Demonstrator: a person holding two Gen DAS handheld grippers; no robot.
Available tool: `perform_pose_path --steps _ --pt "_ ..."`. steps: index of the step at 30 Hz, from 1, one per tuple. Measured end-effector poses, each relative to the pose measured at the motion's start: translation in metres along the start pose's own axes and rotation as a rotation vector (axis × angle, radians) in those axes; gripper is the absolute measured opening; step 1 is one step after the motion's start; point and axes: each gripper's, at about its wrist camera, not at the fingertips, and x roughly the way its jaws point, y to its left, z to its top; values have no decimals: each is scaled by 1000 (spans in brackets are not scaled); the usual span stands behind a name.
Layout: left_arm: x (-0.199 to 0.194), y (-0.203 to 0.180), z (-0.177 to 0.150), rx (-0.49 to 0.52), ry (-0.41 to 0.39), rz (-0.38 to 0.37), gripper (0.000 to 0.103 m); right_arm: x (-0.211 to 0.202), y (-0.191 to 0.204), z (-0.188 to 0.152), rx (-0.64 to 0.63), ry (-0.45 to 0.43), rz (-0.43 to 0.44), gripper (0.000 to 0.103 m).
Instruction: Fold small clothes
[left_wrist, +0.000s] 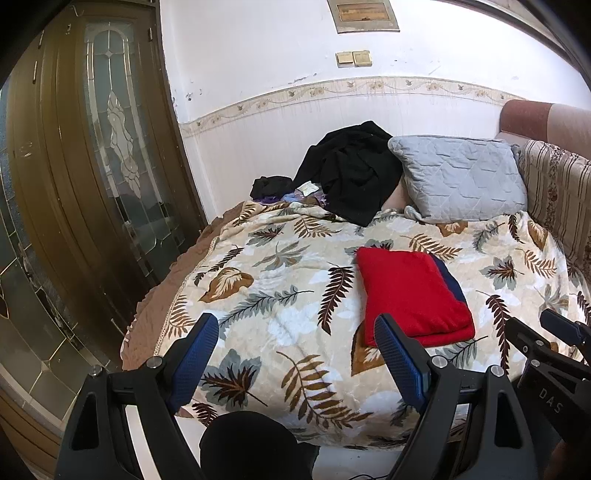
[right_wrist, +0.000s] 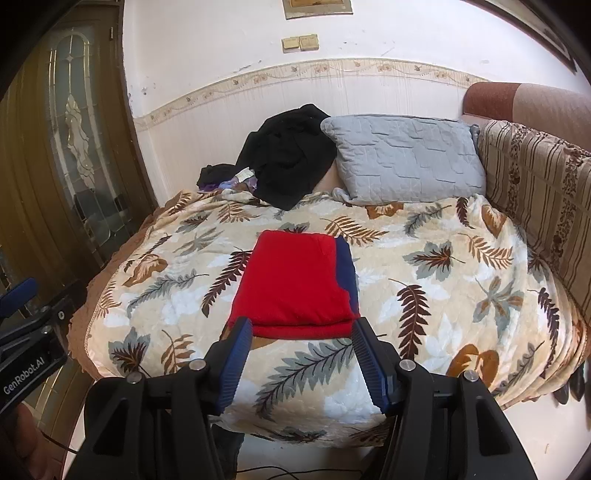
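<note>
Red cloth (right_wrist: 295, 280): fleecy, folded to a neat rectangle of stacked layers, lying flat in the middle of the bed, nearer its front edge.
Navy layer (right_wrist: 347, 266): a dark blue strip showing along the cloth's right side, part of the same bundle.
Blanket (right_wrist: 424, 258): plush, cream, printed with brown and grey leaves and ferns; it covers the bed and carries the cloth.
Bed edge (left_wrist: 155, 302): brown frilled trim under the blanket on the left.
Pillow (right_wrist: 406, 158): grey, quilted, leaning at the back of the bed.
Black heap (right_wrist: 291, 155): crumpled dark garment beside the pillow, with smaller dark and purple scraps to its left.
Backrest (right_wrist: 535, 192): striped, patterned fabric along the bed's right side.
Door (left_wrist: 110, 147): dark wood with leaded glass, left of the bed.
Right gripper (right_wrist: 301, 332): level with the bed's front edge, pointing at the cloth's near edge; jaws wide and holding nothing, blue ribbed pads either side of the near corners.
Left gripper (left_wrist: 295, 332): held left of the cloth above the blanket; jaws wide, nothing between them.
</note>
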Motion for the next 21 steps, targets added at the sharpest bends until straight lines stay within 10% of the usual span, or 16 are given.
perform_pose_path --steps 21 --pt "-13 3 7 -9 -25 -16 87 -11 5 9 1 -27 -11 61"
